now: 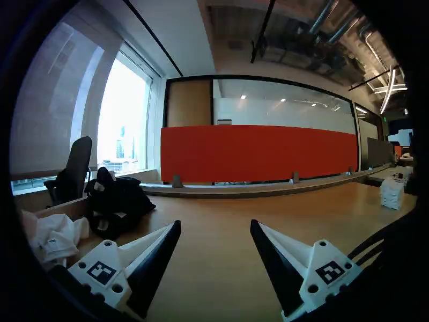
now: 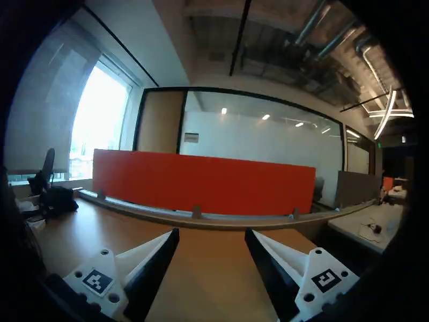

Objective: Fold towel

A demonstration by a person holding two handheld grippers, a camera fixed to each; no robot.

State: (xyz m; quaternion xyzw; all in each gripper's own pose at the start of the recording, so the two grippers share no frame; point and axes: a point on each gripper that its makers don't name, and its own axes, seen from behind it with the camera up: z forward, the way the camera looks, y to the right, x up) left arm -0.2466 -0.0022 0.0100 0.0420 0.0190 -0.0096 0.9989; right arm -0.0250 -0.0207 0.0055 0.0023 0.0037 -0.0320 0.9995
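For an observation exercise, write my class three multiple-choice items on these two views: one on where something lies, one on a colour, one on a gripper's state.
1. In the left gripper view, where does the crumpled white cloth lie?
A) far left on the desk, beside the black bundle
B) between the gripper's fingers
C) on the floor

2. What colour is the divider panel behind the desk?
A) blue
B) orange-red
C) grey

3. What state is the left gripper in?
A) shut on the cloth
B) shut and empty
C) open, holding nothing

Answers:
1 A, since the cloth sits at the desk's left end next to the bundle.
2 B, since the panel is plainly orange-red in both views.
3 C, since its fingers stand apart with bare desk between them.
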